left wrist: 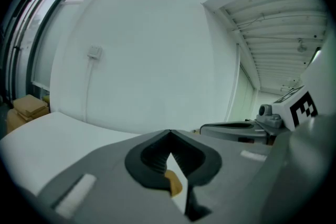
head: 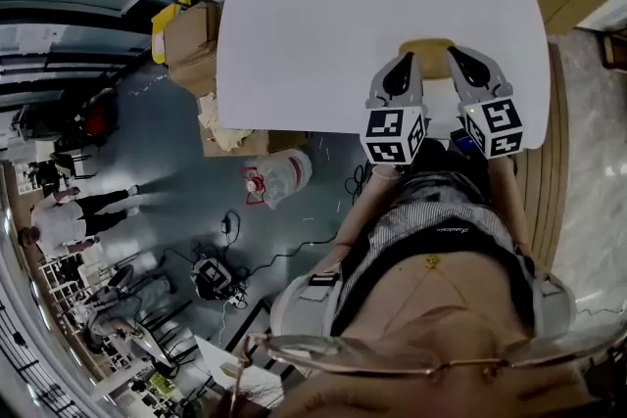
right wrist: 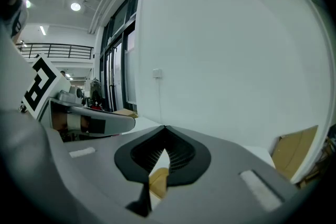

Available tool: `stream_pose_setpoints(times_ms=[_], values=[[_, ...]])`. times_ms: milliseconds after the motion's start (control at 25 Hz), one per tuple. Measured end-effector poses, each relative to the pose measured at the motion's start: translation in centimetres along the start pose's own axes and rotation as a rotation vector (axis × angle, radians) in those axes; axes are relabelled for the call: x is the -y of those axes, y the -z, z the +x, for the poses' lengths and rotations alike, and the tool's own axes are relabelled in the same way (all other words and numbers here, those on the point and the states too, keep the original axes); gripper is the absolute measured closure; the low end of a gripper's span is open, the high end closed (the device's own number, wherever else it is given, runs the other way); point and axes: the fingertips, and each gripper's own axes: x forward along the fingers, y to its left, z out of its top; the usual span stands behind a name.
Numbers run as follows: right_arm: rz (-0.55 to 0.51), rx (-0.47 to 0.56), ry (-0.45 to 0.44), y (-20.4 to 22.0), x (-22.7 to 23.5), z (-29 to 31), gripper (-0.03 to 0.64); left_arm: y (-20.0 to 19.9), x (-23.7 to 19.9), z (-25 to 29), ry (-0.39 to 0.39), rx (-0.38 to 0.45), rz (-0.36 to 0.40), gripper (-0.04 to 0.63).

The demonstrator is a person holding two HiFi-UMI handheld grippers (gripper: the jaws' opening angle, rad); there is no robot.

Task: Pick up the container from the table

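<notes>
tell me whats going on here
A person holds a gripper in each hand at the near edge of a white table. A tan container sits on it, between the left gripper and the right gripper. Both grippers have their jaws together and neither one clamps anything; the container shows only through the gap behind each pair of tips. It has not been picked up yet.
</notes>
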Motion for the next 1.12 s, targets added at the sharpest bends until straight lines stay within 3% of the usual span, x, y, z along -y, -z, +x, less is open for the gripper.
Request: stream_pose_setpoints(times_ms=[160, 440, 760, 1120], values=[[0.018, 0.008, 0.030, 0.3, 0.0, 0.7, 0.592, 0.1, -1.3, 0.2, 0.007, -0.008, 0.013, 0.595], [0.036, 0.007, 0.085, 0.1, 0.1, 1.8, 0.591, -0.6, -1.2, 1.7, 0.090, -0.016, 0.030, 0.595], [0.040, -0.018, 0.156, 0.0, -0.1, 3.7, 0.591, -0.9, -4.1, 2.6, 0.145, -0.029, 0.018, 0.595], [0.047, -0.073, 0.194, 1.2, -0.8, 5.3, 0.591, 0.4, -8.1, 3.0, 0.146, -0.080, -0.014, 0.595]])
